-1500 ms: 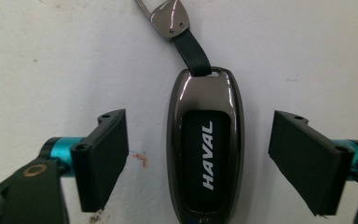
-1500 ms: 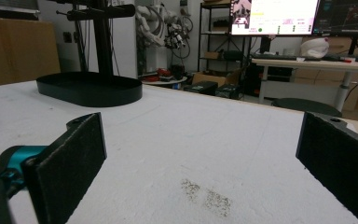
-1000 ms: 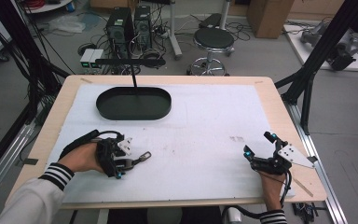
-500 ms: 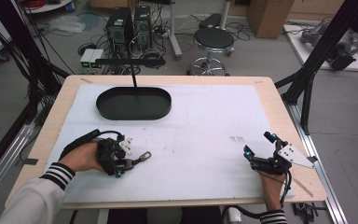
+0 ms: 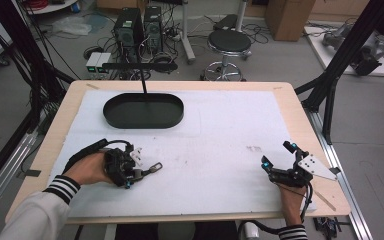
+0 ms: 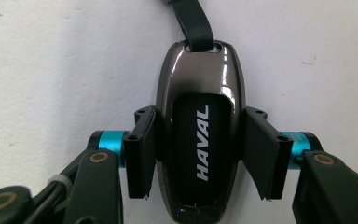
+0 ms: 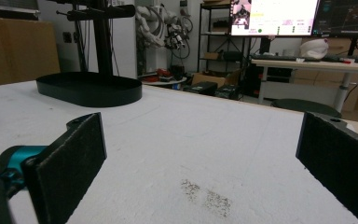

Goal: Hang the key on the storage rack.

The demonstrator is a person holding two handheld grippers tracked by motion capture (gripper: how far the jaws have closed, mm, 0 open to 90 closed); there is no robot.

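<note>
L gripper clamped on glossy dark HAVAL key fob w/ black strap.

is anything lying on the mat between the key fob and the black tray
Nothing visible: the white mat is bare between the key fob, clamped in the left hand-held gripper, and the black tray.

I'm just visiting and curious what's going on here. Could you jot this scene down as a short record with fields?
Surface: table with white cover
Held item: car key fob marked HAVAL, with black strap
Left gripper: fingers have just closed, now pressing the fob's two sides
Right gripper: fingers wide apart, nothing between them
Container: black oval tray at the far left
</note>
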